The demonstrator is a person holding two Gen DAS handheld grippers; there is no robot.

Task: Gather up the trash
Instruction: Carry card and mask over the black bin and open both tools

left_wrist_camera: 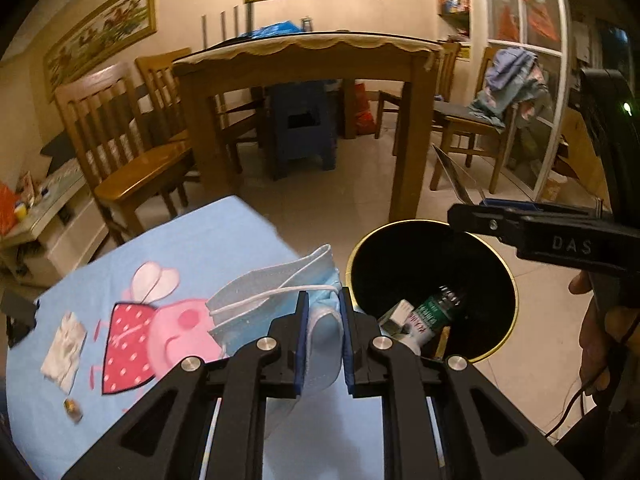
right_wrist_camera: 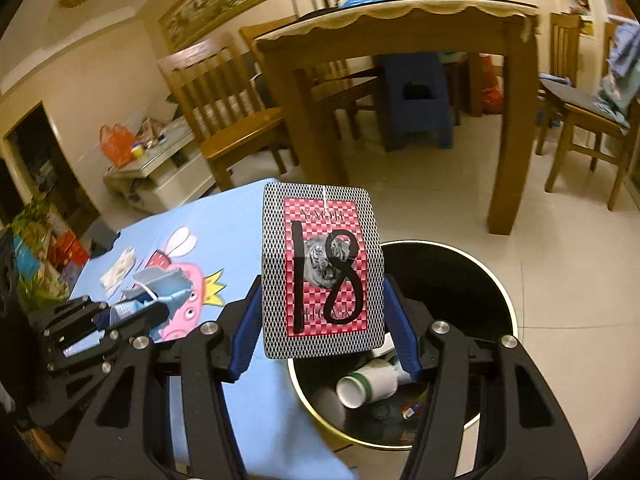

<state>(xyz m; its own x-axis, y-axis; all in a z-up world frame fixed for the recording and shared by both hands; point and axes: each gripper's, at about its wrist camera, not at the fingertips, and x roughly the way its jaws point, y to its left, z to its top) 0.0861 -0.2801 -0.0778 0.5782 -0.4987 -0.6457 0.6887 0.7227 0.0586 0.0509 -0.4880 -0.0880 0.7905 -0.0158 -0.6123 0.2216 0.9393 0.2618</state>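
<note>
My left gripper (left_wrist_camera: 323,308) is shut on a blue face mask (left_wrist_camera: 276,300) and holds it above the right edge of the blue cartoon tablecloth (left_wrist_camera: 200,248), next to the black gold-rimmed trash bin (left_wrist_camera: 432,256). My right gripper (right_wrist_camera: 323,304) is shut on a red-and-black playing card (right_wrist_camera: 324,272) marked 18, held over the bin (right_wrist_camera: 448,276). In the left wrist view the right gripper (left_wrist_camera: 460,216) shows edge-on over the bin. The bin holds a bottle (left_wrist_camera: 436,312), a white cup (right_wrist_camera: 368,384) and scraps. A crumpled tissue (left_wrist_camera: 64,346) and a small wrapper (left_wrist_camera: 73,408) lie on the cloth.
A wooden dining table (left_wrist_camera: 304,60) with chairs (left_wrist_camera: 120,152) and a blue stool (left_wrist_camera: 302,128) stands ahead on the tiled floor. A low white cabinet (right_wrist_camera: 160,168) with clutter is at the left. A chair draped with clothes (left_wrist_camera: 508,92) is at the right.
</note>
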